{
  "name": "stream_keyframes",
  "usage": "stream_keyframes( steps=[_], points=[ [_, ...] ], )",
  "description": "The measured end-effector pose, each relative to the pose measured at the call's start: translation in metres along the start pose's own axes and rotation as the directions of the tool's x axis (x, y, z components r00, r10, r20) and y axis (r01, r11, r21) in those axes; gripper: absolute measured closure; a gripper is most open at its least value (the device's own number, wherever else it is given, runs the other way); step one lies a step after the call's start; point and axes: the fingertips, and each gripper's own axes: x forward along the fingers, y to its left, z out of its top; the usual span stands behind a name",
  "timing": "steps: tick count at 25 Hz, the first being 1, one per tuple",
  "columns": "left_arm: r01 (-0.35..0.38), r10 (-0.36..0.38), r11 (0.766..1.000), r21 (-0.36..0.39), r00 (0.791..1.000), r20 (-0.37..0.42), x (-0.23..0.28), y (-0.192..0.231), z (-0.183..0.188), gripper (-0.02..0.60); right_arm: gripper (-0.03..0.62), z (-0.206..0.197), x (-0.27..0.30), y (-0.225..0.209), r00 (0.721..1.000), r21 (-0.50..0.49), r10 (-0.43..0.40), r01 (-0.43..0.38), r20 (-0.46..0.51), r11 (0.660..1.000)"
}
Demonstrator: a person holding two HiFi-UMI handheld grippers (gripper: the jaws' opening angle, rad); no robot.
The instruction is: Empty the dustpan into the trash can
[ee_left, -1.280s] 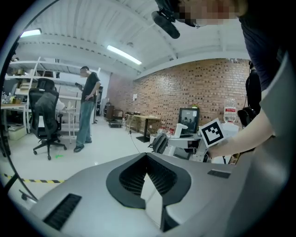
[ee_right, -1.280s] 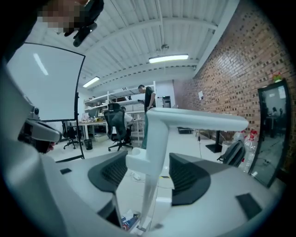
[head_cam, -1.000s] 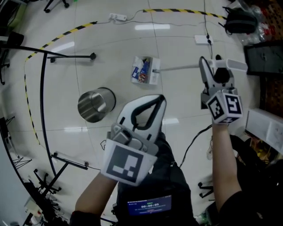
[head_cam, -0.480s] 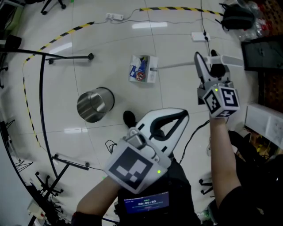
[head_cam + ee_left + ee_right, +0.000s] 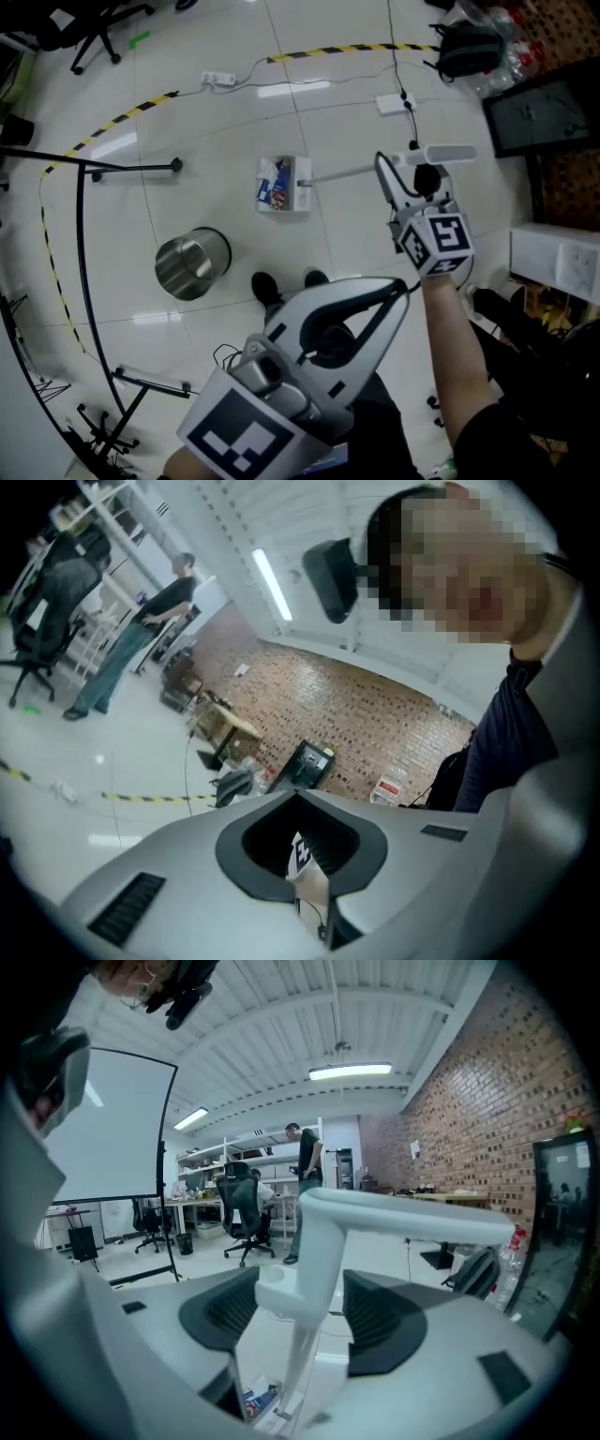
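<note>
A white long-handled dustpan [image 5: 278, 184] holding colourful litter sits on the tiled floor in the head view. Its handle [image 5: 349, 172] runs right to my right gripper [image 5: 395, 174], which is shut on it. In the right gripper view the handle [image 5: 317, 1241] stands between the pads, with the dustpan [image 5: 261, 1404] low down below them. The steel trash can [image 5: 192, 263] stands open and upright to the left of the dustpan, apart from it. My left gripper [image 5: 404, 287] is raised close under the head camera, shut, its tips [image 5: 296, 795] meeting on nothing.
A curved black stand pole [image 5: 79, 244] and a tripod [image 5: 141, 384] lie left of the can. Yellow-black tape [image 5: 127, 116], a power strip [image 5: 215, 81], cables and a dark bag [image 5: 466, 51] lie along the far floor. My shoes [image 5: 270, 286] are near the can.
My left gripper has risen toward the head camera, rolled and drifted right in the view. The right gripper keeps its hold on the dustpan handle in much the same place.
</note>
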Motion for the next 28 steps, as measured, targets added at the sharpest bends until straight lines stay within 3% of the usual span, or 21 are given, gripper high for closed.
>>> stream_keyframes(
  steps=[6,10,13,14,16,18,20,24,28],
  points=[
    [0.014,-0.012,0.979,0.201,1.0,-0.011,0.007,0.002,0.003,0.583,0.306,-0.004,-0.006,0.003,1.0,0.0,0.001,-0.001,-0.007,1.0],
    [0.038,-0.033,0.935,0.353,0.999,-0.02,0.012,-0.002,0.004,0.583,0.306,0.001,-0.006,0.003,1.0,0.002,0.003,-0.003,0.005,1.0],
    [0.041,-0.028,0.905,0.423,0.999,-0.036,0.014,0.0,0.003,0.583,0.306,0.003,-0.006,0.006,1.0,0.006,0.007,-0.007,0.013,1.0],
    [0.028,-0.008,0.905,0.425,0.999,-0.048,0.014,0.006,0.0,0.583,0.305,0.003,-0.006,0.007,1.0,0.003,0.009,-0.009,0.014,1.0],
    [-0.04,0.08,0.928,0.371,0.992,-0.093,0.013,0.034,-0.017,0.583,0.305,0.003,-0.006,0.008,1.0,0.004,0.009,-0.01,0.013,1.0],
    [-0.158,0.208,0.944,0.289,0.966,-0.153,0.012,0.084,-0.039,0.583,0.304,0.002,-0.004,0.012,1.0,0.017,0.008,-0.008,0.013,1.0],
    [-0.252,0.311,0.918,0.305,0.936,-0.164,0.013,0.137,-0.053,0.583,0.304,0.003,-0.001,0.015,1.0,0.019,0.008,-0.008,0.015,1.0],
    [-0.352,0.455,0.829,0.434,0.876,-0.159,0.01,0.193,-0.07,0.583,0.304,0.002,0.005,0.012,1.0,0.029,-0.008,0.007,0.014,1.0],
    [-0.397,0.498,0.791,0.465,0.86,-0.114,0.007,0.211,-0.073,0.583,0.322,0.0,0.004,0.011,0.999,0.021,-0.033,0.032,0.036,0.999]
  ],
)
